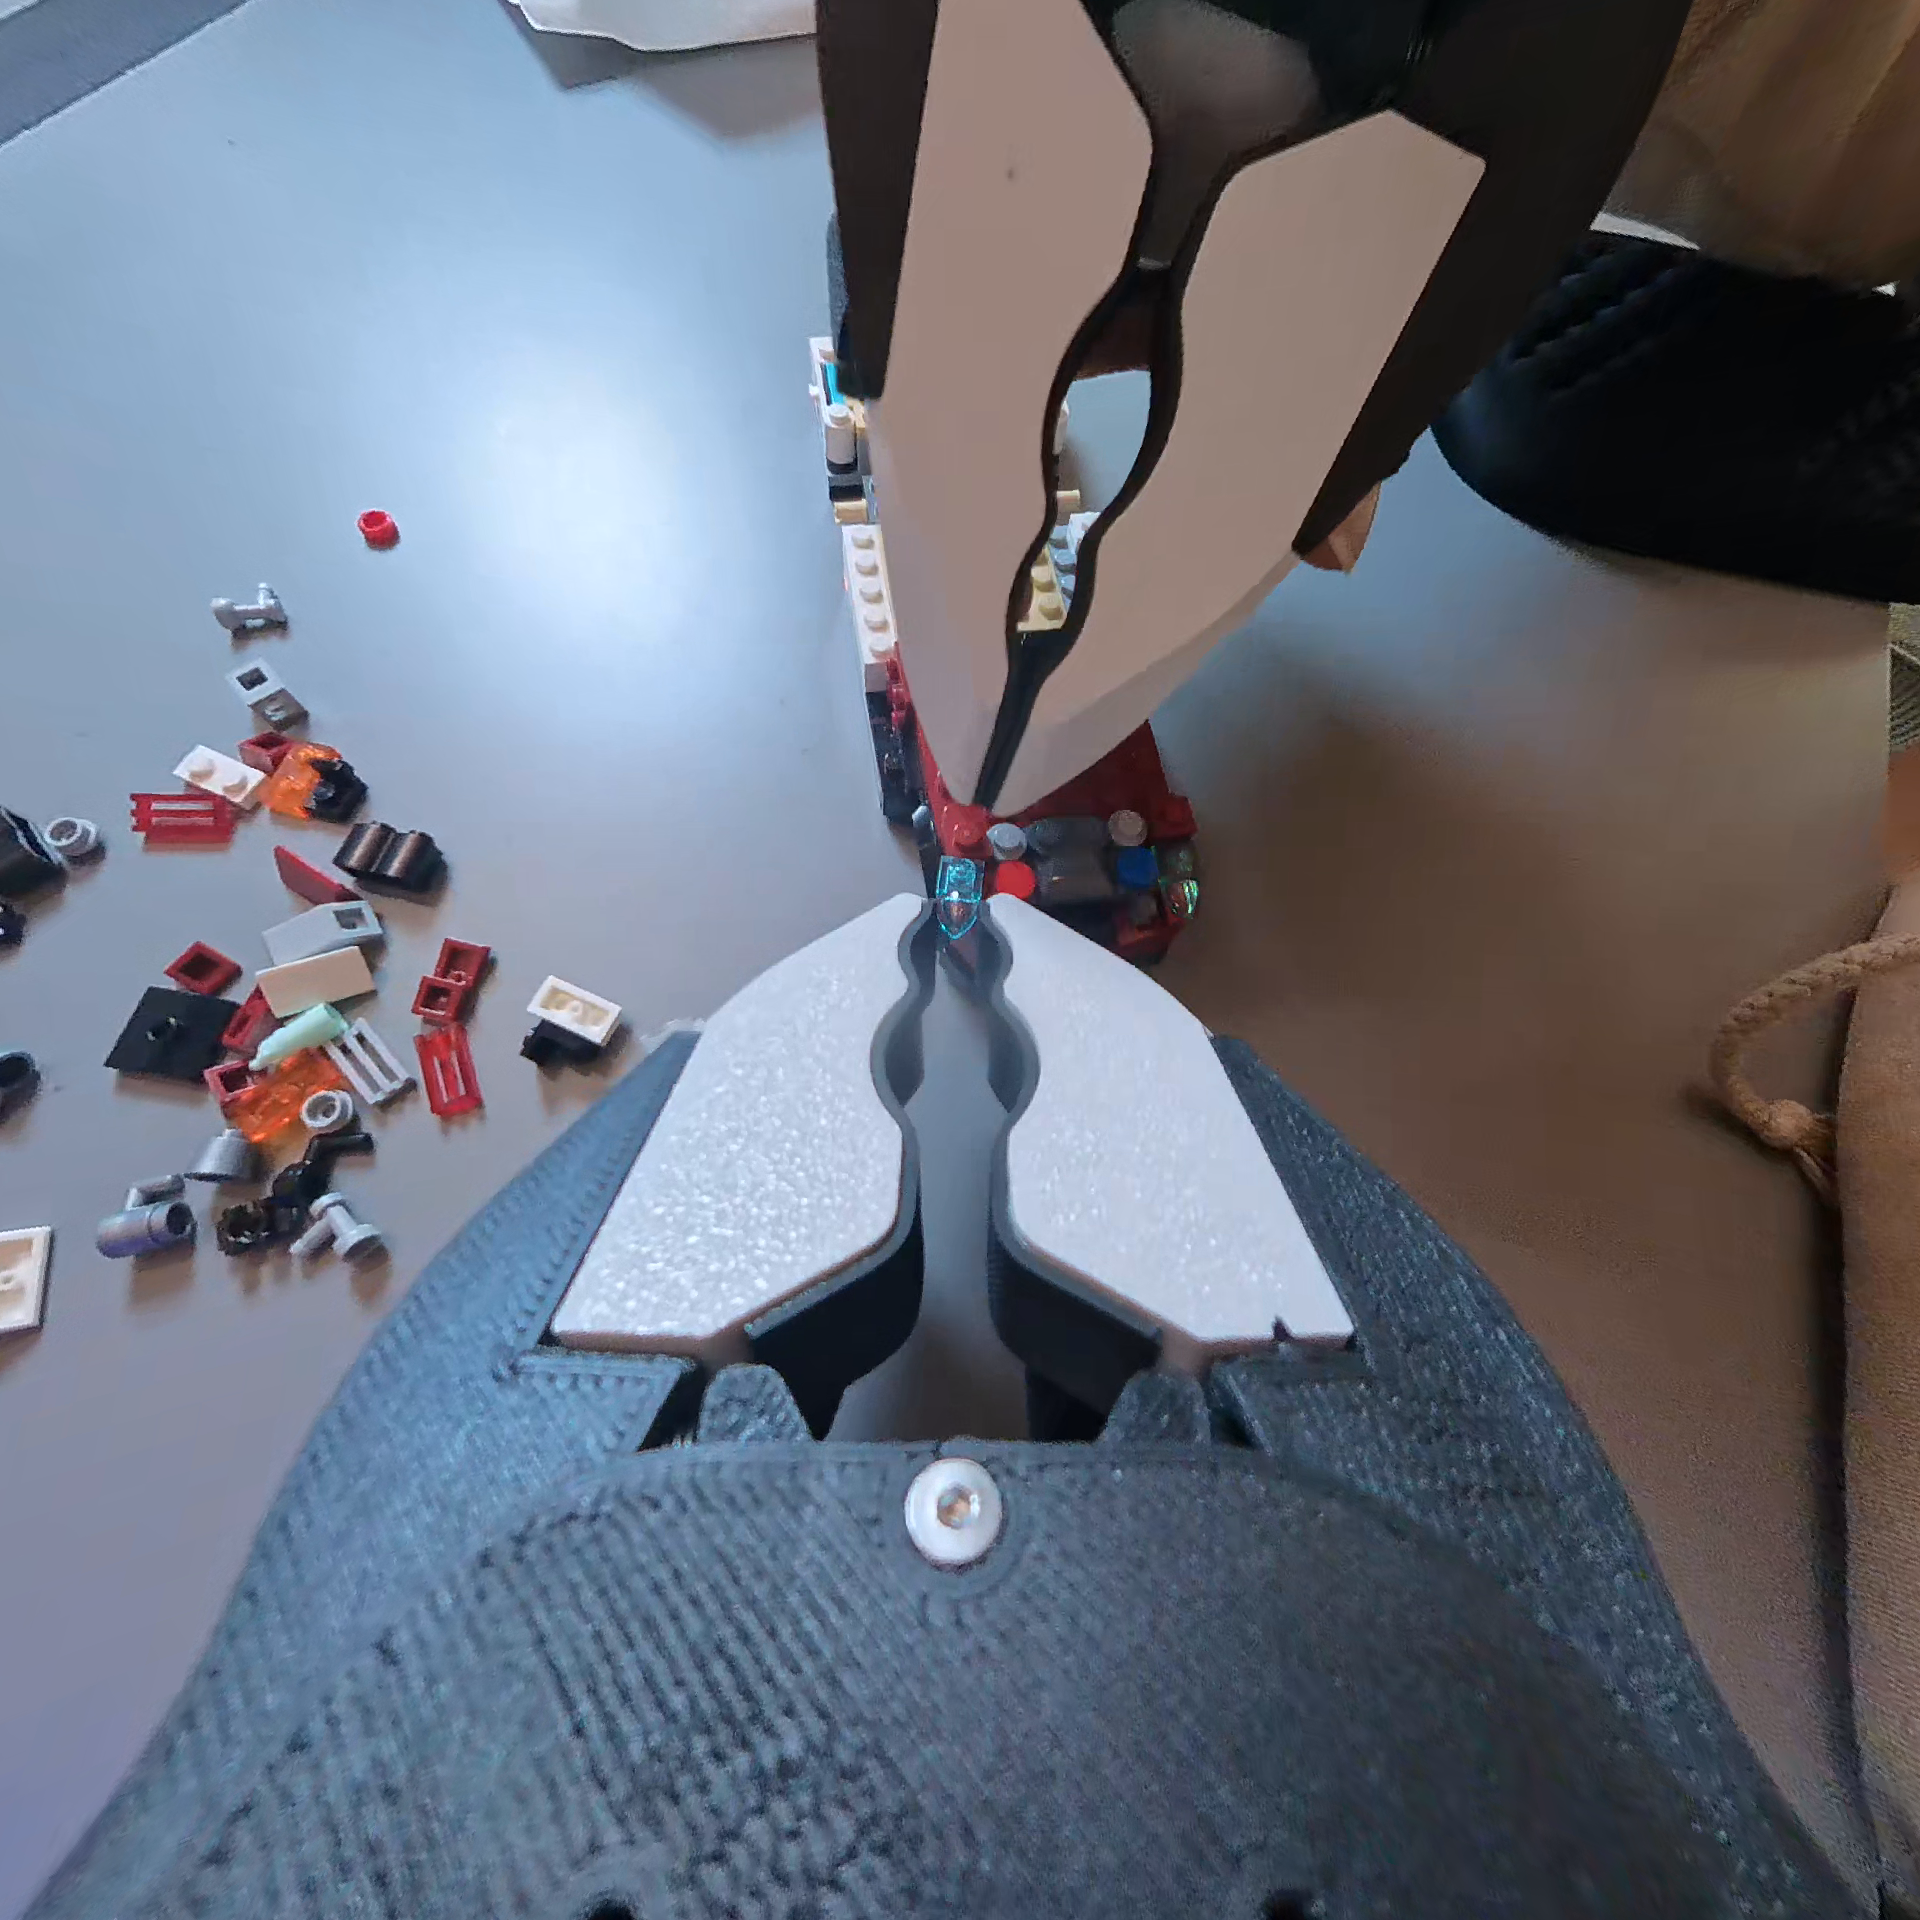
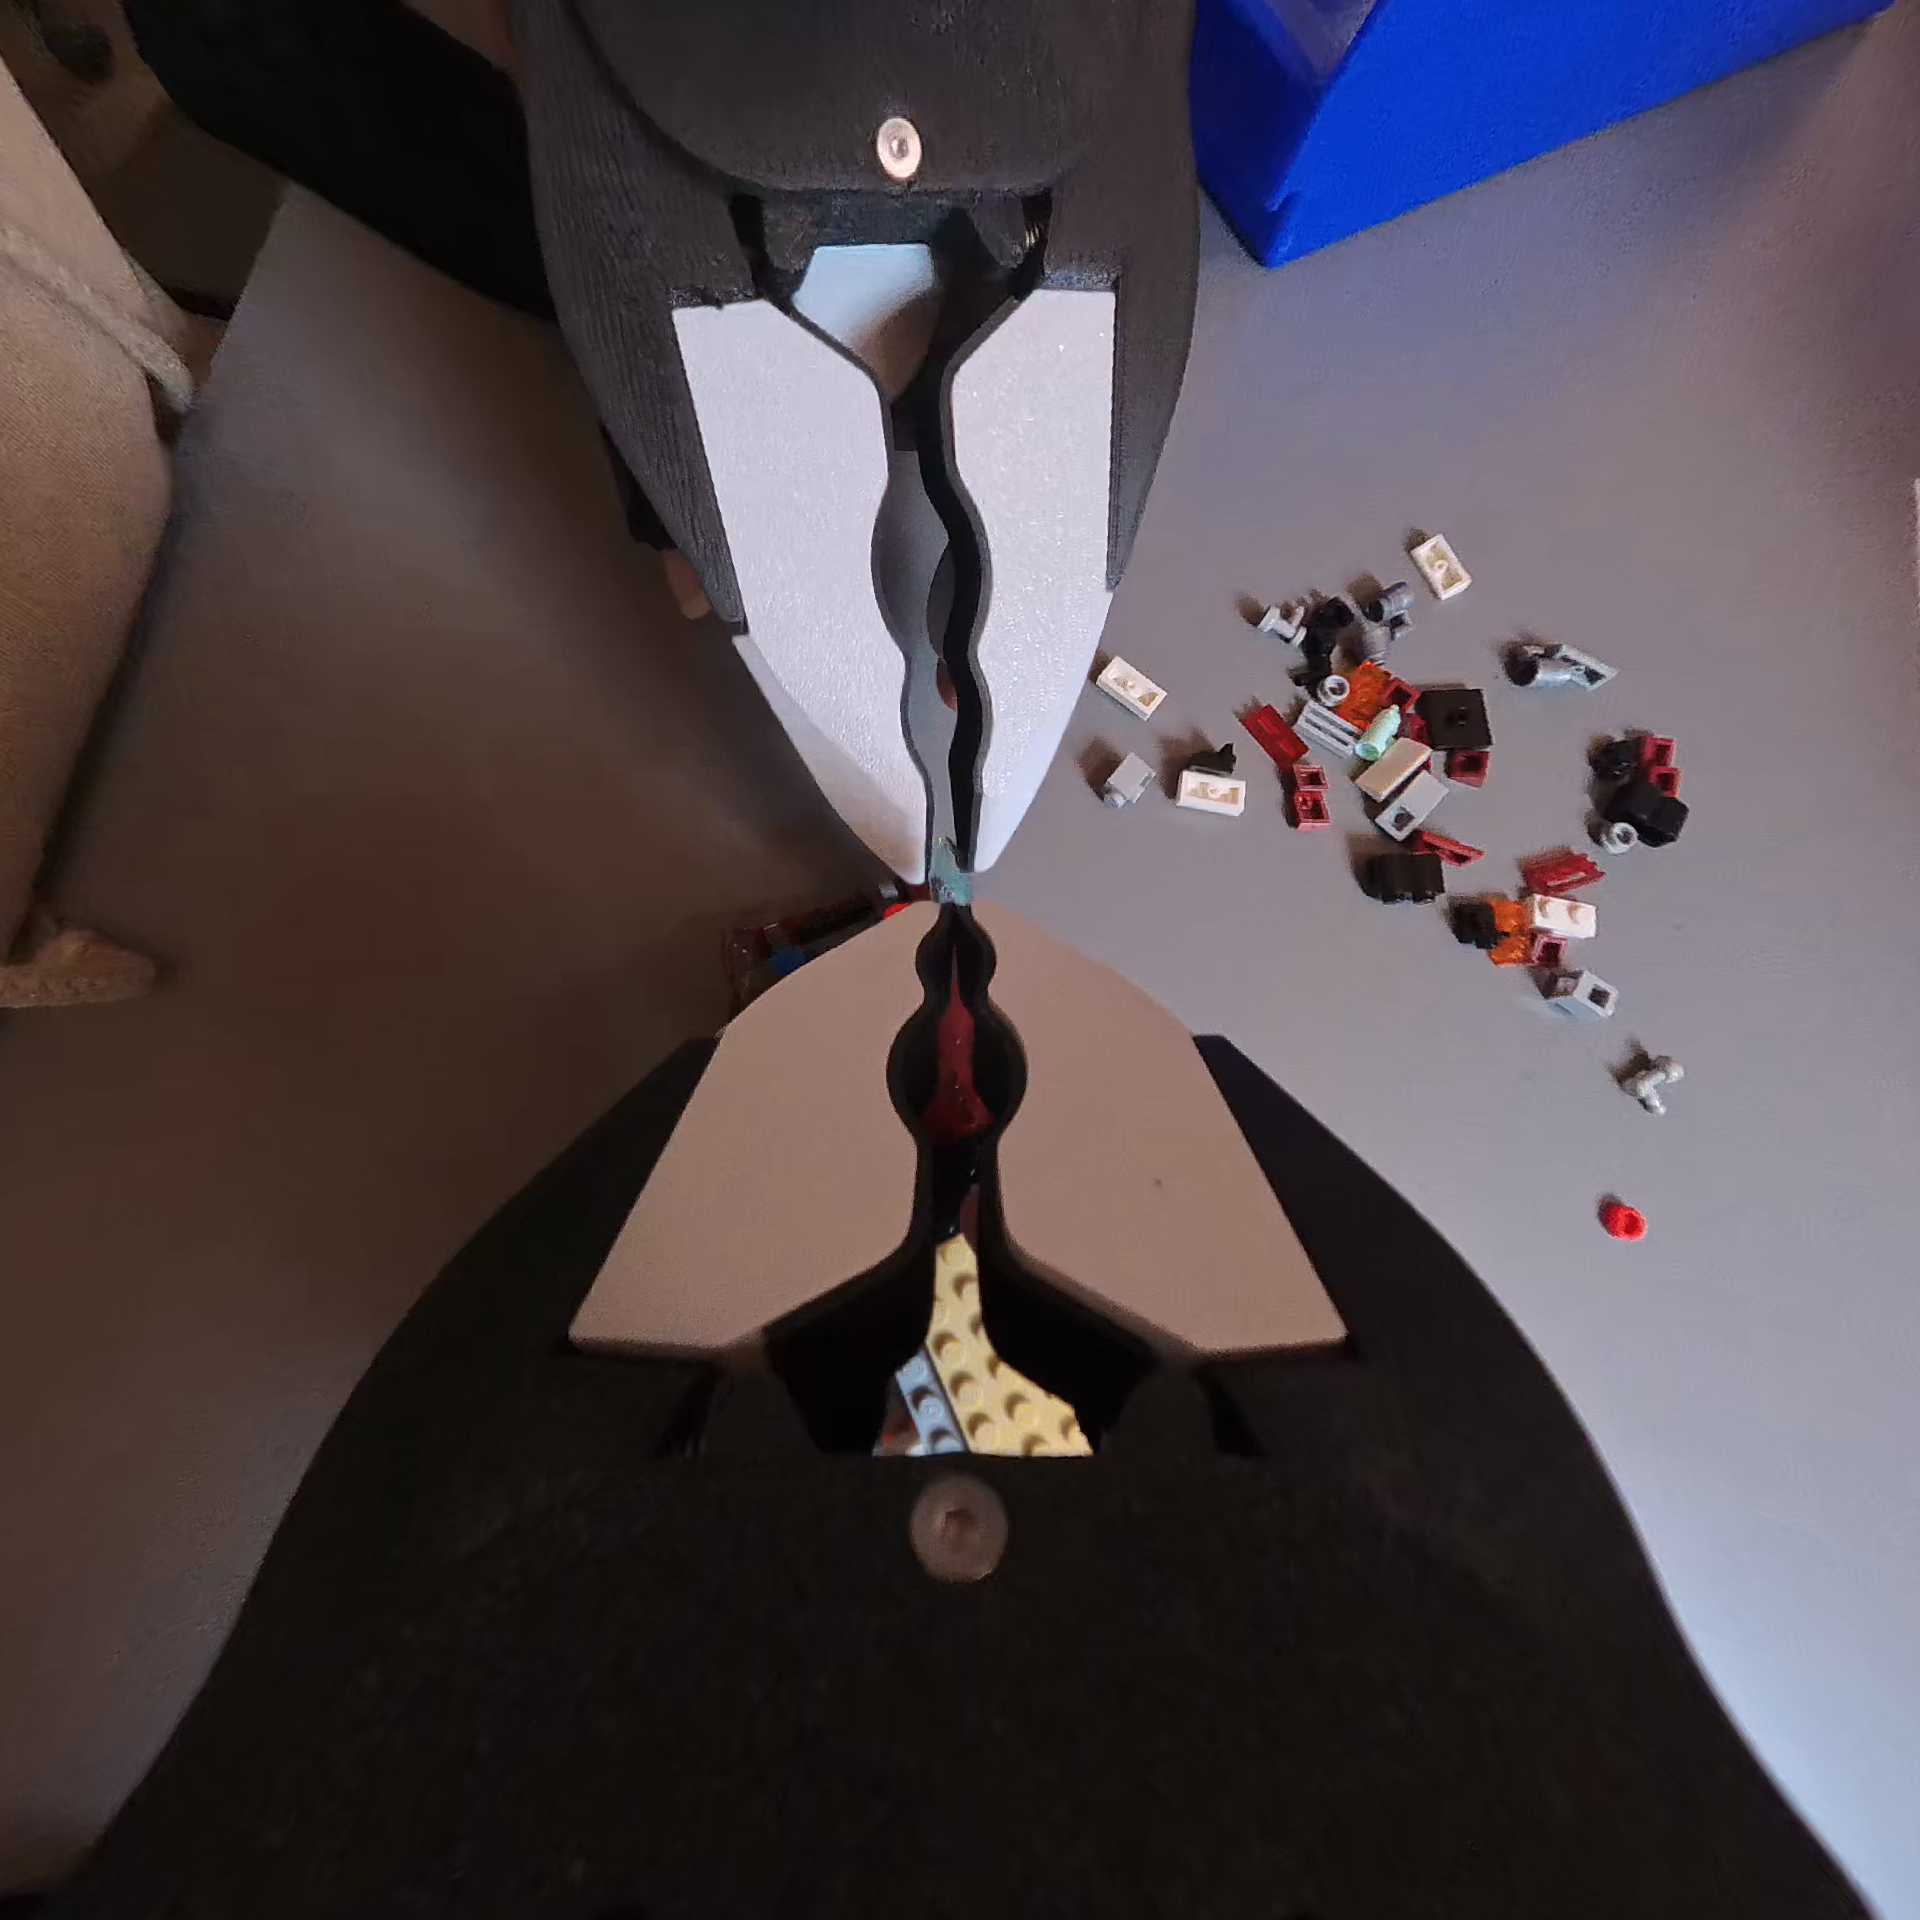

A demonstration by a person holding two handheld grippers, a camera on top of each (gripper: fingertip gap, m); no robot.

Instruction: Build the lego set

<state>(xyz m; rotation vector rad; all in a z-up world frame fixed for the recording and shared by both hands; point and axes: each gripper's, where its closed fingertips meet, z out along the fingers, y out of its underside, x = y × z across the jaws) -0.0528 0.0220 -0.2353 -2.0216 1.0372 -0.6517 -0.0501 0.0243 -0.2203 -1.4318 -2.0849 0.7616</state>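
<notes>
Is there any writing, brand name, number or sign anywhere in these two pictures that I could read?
None: no words, numbers or signs show in either view. The loose toy bricks, the brick model, the blue box, the grey table and both grippers bear no lettering.

Bare grey worktop point(image 1: 540, 312) is seen between the heap of small loose bricks point(image 1: 270, 987) and the brick model point(image 1: 1091, 873), so room to pass is left there. One red stud point(image 1: 377, 527) is found alone in that gap. The near side is blocked by a tan bag point(image 1: 1870, 1143), and the far corner by a blue box point(image 2: 1507, 104).
</notes>
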